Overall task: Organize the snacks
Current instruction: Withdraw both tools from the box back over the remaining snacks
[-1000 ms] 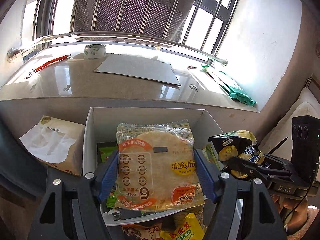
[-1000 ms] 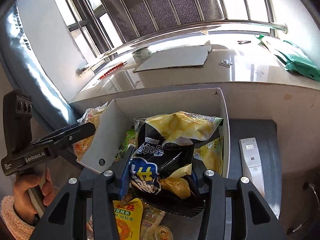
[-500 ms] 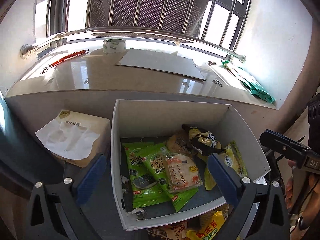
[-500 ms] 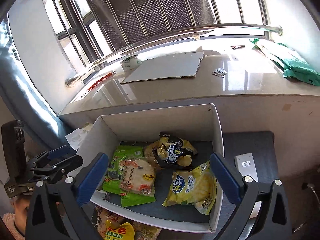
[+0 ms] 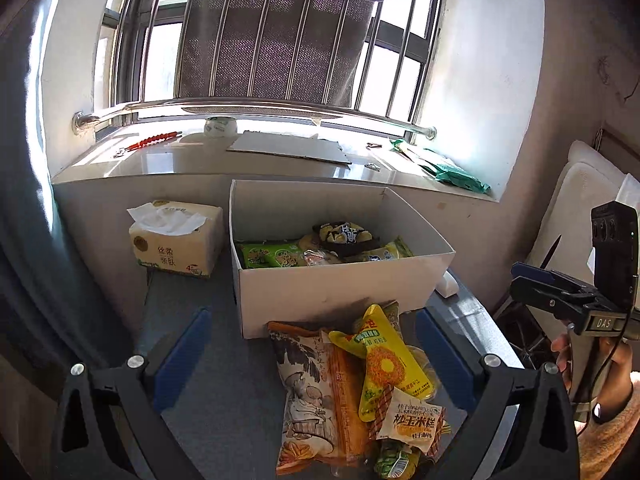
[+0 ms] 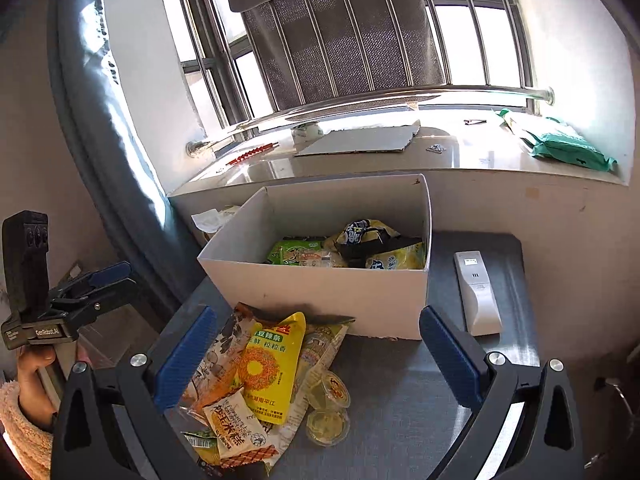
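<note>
A white cardboard box (image 5: 340, 292) (image 6: 320, 292) stands on the grey table and holds several snack packs: green bags (image 5: 272, 254), a black and yellow chip bag (image 5: 342, 234) (image 6: 368, 236) and a yellow bag (image 6: 400, 260). In front of the box lies a pile of loose snacks: a yellow pouch (image 5: 380, 360) (image 6: 268, 364), a large illustrated bag (image 5: 312, 392), a small corn cake pack (image 5: 412, 420) (image 6: 232, 424) and two jelly cups (image 6: 328, 408). My left gripper (image 5: 316, 352) is open and empty above the pile. My right gripper (image 6: 316, 348) is open and empty too.
A tissue box (image 5: 176, 240) stands left of the white box. A white remote (image 6: 476, 292) lies to its right. The windowsill behind holds a cardboard sheet (image 5: 288, 148), a tape roll (image 5: 219, 126), a red tool (image 5: 154, 140) and green bags (image 6: 560, 144).
Both grippers let go of their snacks, the flatbread pack and the black chip bag, into the box. Both then opened wide and pulled back to above the loose pile.
</note>
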Available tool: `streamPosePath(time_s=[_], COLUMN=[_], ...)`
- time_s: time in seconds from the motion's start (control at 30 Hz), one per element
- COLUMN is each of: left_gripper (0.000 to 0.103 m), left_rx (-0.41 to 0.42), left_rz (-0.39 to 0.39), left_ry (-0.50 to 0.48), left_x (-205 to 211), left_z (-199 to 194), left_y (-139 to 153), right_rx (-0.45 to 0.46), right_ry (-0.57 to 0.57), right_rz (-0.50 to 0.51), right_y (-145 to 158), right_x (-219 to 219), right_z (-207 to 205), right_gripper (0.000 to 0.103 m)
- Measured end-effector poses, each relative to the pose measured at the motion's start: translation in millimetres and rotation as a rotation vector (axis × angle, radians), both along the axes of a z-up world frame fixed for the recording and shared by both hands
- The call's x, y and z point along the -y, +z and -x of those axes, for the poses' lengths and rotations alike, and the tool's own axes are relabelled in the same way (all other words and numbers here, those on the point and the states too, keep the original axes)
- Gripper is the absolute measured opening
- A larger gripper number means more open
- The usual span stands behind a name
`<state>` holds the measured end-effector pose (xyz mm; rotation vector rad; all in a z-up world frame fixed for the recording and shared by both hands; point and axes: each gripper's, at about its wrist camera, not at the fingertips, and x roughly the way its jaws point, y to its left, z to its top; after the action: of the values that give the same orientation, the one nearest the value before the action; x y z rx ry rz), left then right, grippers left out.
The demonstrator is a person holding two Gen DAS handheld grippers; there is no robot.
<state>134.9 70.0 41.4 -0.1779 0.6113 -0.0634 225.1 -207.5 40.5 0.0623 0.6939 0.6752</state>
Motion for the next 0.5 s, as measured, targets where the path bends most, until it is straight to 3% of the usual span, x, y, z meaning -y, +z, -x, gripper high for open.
streamPosePath(time_s=[0.13,0.27,0.4,0.5], left_gripper=[0.103,0.103,0.103,0.103], left_rx=[-0.047,-0.103,-0.136,-0.146], left_rz=[-0.004,0.1,0.056,0.065], left_ry=[0.011,0.0,0.011,-0.003], left_x=[14,24,42,47], left_z=[39,64,82,89], left_y=[-35,-70,-91,-97], right_rx=[-0.062,-0.135,-0.224,-0.268], right_ry=[-0.013,-0.04,-0.029,-0.003], right_rz=[0.008,0.007,0.02,0.005], right_y=[-34,-72,-104,-114], right_x=[14,25,27,27], right_z=[40,76,99,107], right_gripper=[0.103,0.103,0.103,0.103])
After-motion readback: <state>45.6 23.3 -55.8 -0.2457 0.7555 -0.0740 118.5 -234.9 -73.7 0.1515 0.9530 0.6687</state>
